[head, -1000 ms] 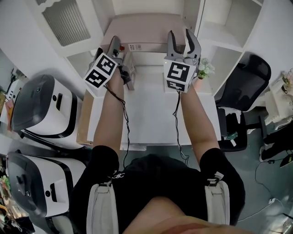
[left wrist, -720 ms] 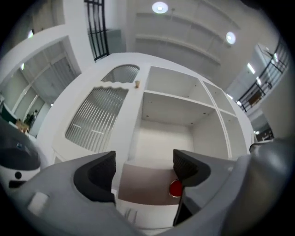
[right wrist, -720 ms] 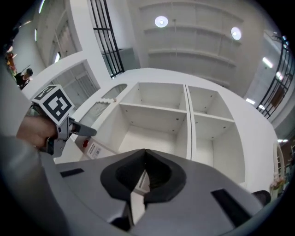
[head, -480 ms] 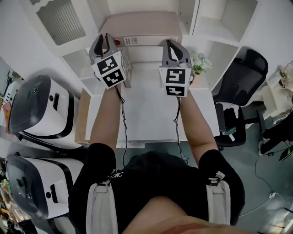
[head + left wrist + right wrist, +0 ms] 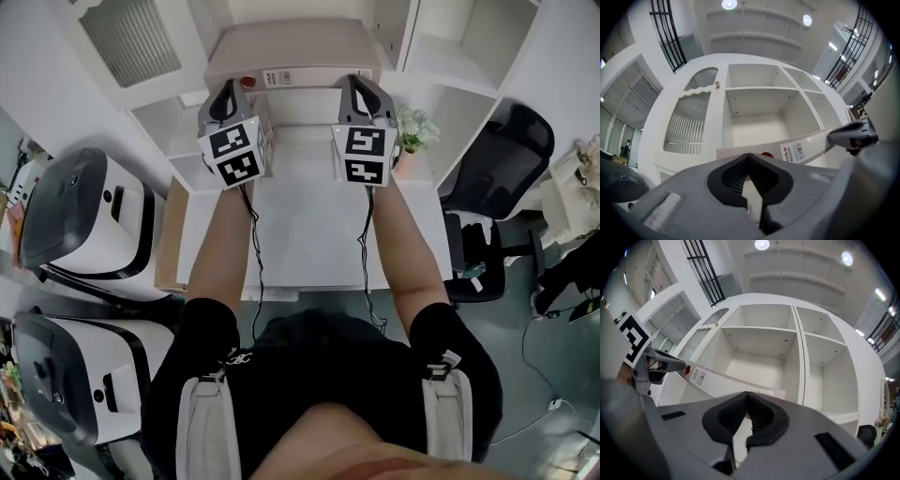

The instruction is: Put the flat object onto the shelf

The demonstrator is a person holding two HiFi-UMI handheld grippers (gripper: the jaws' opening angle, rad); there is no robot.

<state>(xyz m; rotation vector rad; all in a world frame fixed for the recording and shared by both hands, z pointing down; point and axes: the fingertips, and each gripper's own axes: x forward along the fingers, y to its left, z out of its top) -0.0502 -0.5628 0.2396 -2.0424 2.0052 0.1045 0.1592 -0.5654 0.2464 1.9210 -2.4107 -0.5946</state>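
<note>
Left hand-held gripper (image 5: 227, 89), its jaws just closed, pinches the near-left edge of the flat object (image 5: 291, 52). The object is held raised in front of the white shelf (image 5: 450, 70). Right hand-held gripper (image 5: 362, 84) is clamped tight on the near-right edge.

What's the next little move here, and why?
Probably ease the flat box forward into the open shelf compartment straight ahead. The left gripper and the right gripper are each shut on a near corner of it, and it appears to sit in front of that opening rather than inside.
</note>
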